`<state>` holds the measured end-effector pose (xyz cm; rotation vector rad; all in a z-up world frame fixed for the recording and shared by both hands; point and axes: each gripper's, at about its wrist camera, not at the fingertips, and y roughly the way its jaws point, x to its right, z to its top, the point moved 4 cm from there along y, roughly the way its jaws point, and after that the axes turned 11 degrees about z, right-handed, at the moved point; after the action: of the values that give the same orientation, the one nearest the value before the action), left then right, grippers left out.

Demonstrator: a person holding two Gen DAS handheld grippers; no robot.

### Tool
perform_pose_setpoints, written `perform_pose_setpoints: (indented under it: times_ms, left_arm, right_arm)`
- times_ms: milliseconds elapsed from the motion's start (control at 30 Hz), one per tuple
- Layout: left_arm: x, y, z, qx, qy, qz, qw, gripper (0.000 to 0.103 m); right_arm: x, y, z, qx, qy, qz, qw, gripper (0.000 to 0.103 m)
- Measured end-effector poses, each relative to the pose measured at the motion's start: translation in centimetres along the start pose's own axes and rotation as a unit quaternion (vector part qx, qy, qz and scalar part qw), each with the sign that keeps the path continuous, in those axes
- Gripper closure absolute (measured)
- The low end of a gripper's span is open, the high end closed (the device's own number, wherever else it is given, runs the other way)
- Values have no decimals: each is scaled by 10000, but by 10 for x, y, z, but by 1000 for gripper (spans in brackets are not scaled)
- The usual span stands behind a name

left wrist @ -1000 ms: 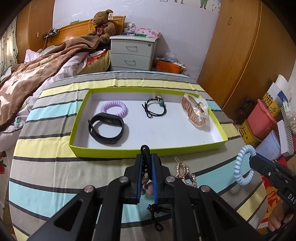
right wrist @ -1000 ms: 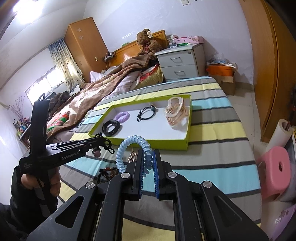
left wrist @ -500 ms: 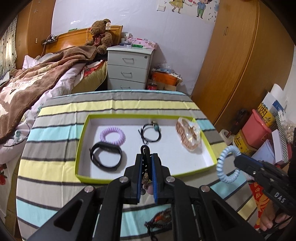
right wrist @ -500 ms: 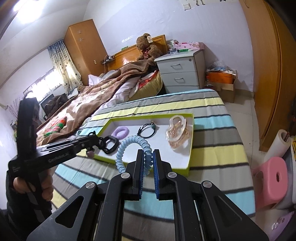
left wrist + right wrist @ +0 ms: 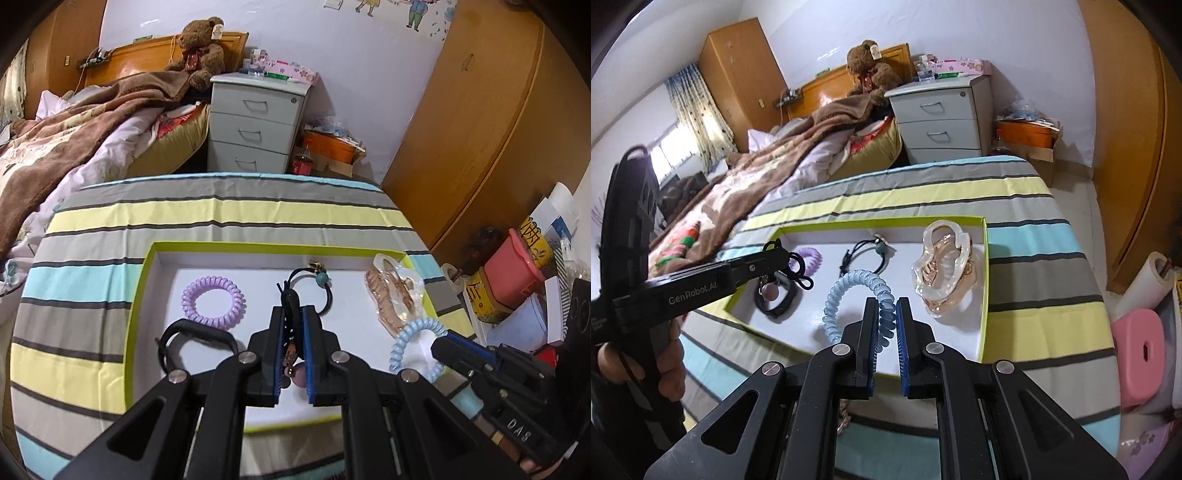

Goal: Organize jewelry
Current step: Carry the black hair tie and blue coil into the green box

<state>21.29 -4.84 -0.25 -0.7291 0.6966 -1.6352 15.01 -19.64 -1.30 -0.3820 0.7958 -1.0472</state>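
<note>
Since 1 s ago, both my tongs moved from desk front to above green tray [image 5: 140,295]. My left tongs [image 5: 293,354] clamped on black cord charm [image 5: 772,290], hanging over tray's near-left part. My right tongs [image 5: 885,325] clamped on blue coil tie [image 5: 849,295], over tray's near-right. White floor free in tray's near middle. Inside tray: 1 purple coil tie [image 5: 213,302], 1 black band [image 5: 192,341], 1 beaded black tie [image 5: 314,288], 1 clear claw clip [image 5: 943,266].
</note>
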Motion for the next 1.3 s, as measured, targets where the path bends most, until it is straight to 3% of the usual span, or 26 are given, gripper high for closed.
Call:
perform_pose_setpoints:
  times_ms: [467, 1300]
  left_arm:
    - [4, 40, -13, -436, 30, -53, 9990, 93]
    - [-1, 47, -14, -513, -44, 32, 9987, 92]
  right_arm:
    - [11, 37, -3, -469, -103, -368, 9982, 93]
    - [18, 43, -8, -782, -134, -612, 9950, 93]
